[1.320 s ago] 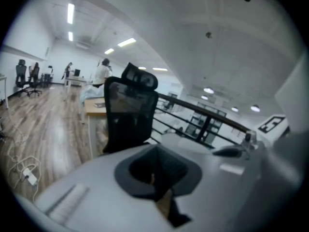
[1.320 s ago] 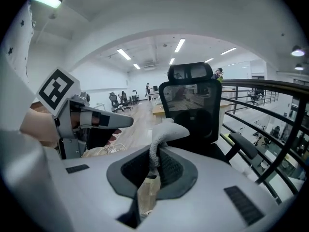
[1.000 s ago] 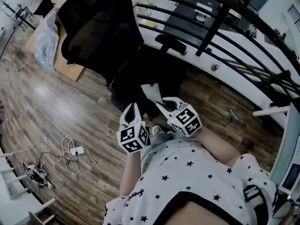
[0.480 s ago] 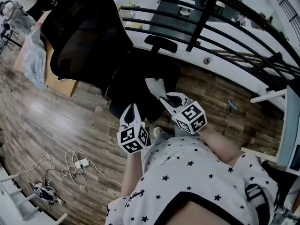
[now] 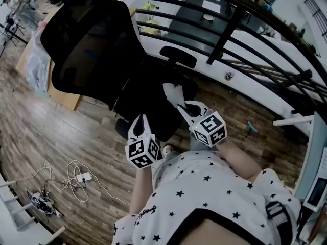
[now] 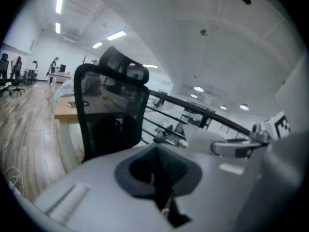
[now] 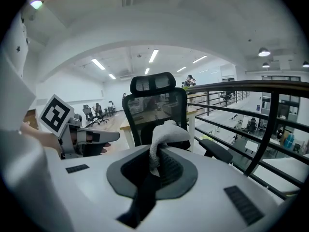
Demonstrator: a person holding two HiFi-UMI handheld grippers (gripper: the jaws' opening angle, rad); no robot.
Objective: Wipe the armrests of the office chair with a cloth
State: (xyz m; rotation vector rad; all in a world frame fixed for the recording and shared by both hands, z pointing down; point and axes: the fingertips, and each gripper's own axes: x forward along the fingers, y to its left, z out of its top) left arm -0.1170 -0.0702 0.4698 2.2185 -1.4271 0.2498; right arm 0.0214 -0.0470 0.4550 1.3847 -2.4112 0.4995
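Note:
A black office chair (image 5: pixel 97 45) with a mesh back stands in front of me, and its right armrest (image 5: pixel 178 56) shows by the railing. My right gripper (image 5: pixel 180 105) is shut on a white cloth (image 5: pixel 172 92), held over the seat and short of the armrest. The right gripper view shows the cloth (image 7: pixel 163 134) bunched between the jaws, with the chair (image 7: pixel 155 105) and armrest (image 7: pixel 216 151) beyond. My left gripper (image 5: pixel 140 122) hovers beside the seat's near edge. In the left gripper view this gripper (image 6: pixel 157 151) is shut with nothing in it, facing the chair (image 6: pixel 113 115).
A black metal railing (image 5: pixel 225 32) runs behind the chair, with a lower floor beyond it. Loose white cables and a power strip (image 5: pixel 82 177) lie on the wooden floor at the left. A plastic-covered bundle (image 5: pixel 31 55) sits by a desk at far left.
Both grippers have come slightly nearer the chair, which now fills more of the head view. The cloth stays held in the right gripper; the left stays shut.

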